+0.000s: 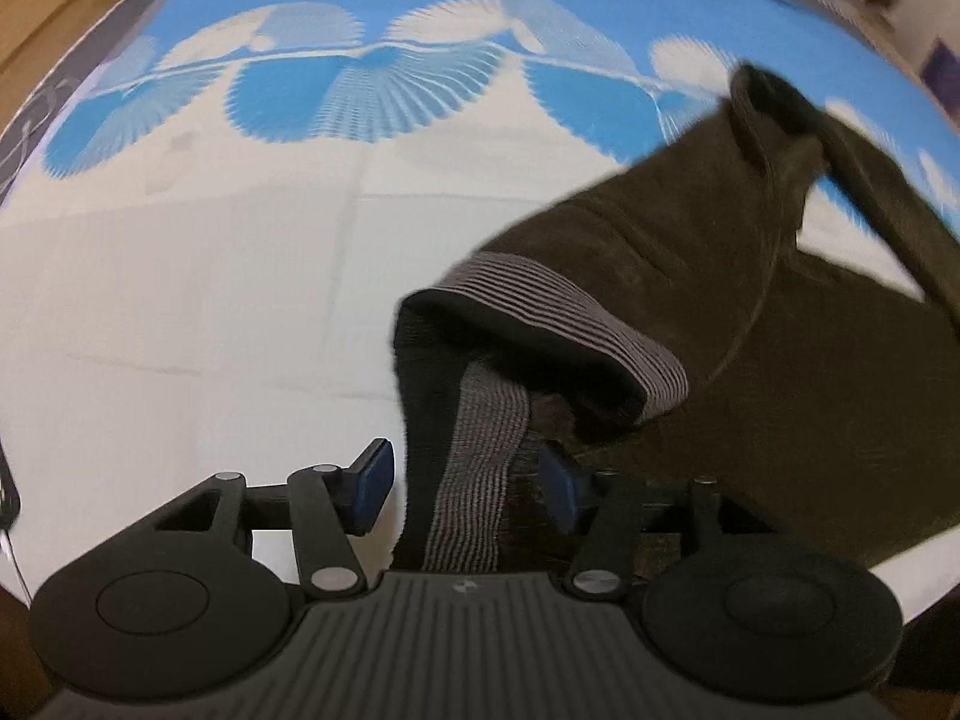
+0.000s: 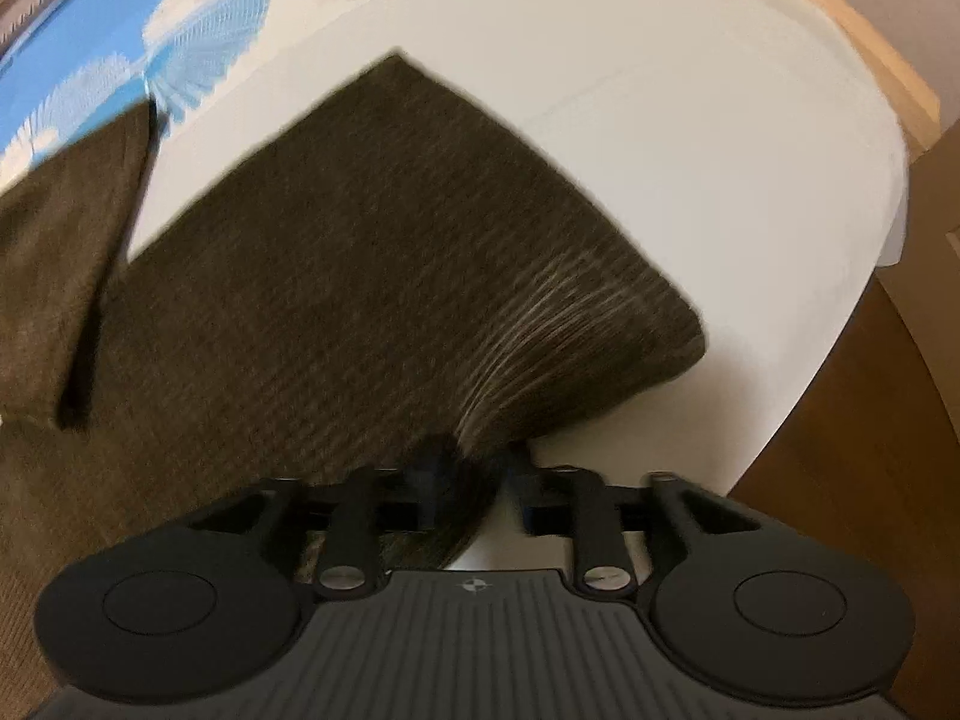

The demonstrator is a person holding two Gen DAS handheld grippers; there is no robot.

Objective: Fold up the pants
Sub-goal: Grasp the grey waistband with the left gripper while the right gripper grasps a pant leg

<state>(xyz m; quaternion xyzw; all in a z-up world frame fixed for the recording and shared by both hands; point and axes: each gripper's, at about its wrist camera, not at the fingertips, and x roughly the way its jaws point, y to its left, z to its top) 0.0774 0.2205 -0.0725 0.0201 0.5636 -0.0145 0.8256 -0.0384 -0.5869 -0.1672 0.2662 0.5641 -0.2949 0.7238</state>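
Both ends were picked up off the bed (image 1: 180,300): left tool (image 1: 468,489) spread around the pants (image 1: 660,252) waistband (image 1: 474,480), right tool (image 2: 474,480) pinching the hem, so next probably bringing them together.

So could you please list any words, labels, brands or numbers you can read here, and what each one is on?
None: no readable text.
The left gripper body shows only a small round emblem, no letters.
The right gripper body shows the same emblem.
The pants and bedsheet show no label or print.
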